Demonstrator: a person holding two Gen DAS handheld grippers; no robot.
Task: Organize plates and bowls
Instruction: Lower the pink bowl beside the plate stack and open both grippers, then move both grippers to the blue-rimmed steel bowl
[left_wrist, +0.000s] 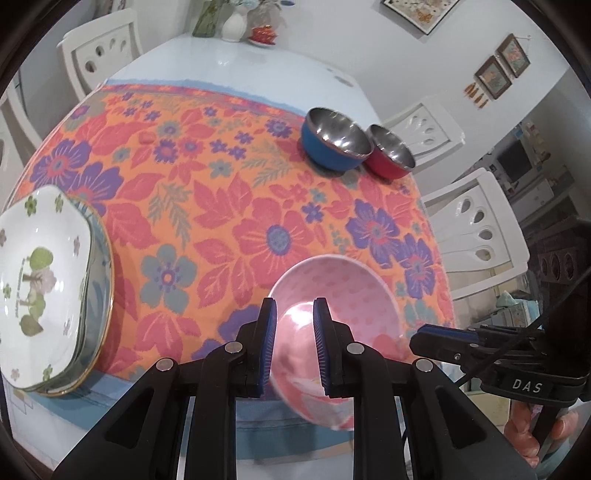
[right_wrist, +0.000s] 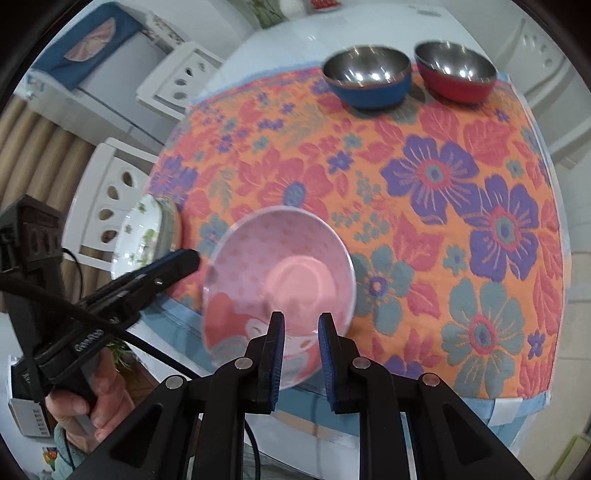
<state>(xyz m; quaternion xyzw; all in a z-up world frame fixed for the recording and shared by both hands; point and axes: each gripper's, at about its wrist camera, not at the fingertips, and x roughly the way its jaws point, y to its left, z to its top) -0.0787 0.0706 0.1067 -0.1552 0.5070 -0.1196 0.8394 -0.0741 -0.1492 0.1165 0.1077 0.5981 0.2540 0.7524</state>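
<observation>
The pink bowl (left_wrist: 334, 306) is glossy, round and deep, with a faint dotted pattern inside and some red and white cartoon print on the near wall. It sits at the near edge of a woven floral cloth (left_wrist: 229, 192) in orange, coral and purple, which looks a bit nubbly. The left tongs (left_wrist: 294, 345) are black plastic with ribbed blue pads, narrowed down to a slim gap, and the bowl's near rim shows right in that gap, so they look pinched on it; I can't see the actual pad contact though. Same deal with the right tongs (right_wrist: 301, 354): drawn close, the bowl's near rim between the pads. Each pair comes at the bowl from its own side. Way out past the tips are two steel-lined bowls, a blue bowl (left_wrist: 334, 138) and a red bowl (left_wrist: 391, 151), touching each other. Off to the left of the left tongs is a squarish white plate (left_wrist: 40, 284) with green tree art, stacked on a gold-rimmed dish (left_wrist: 98, 295).
</observation>
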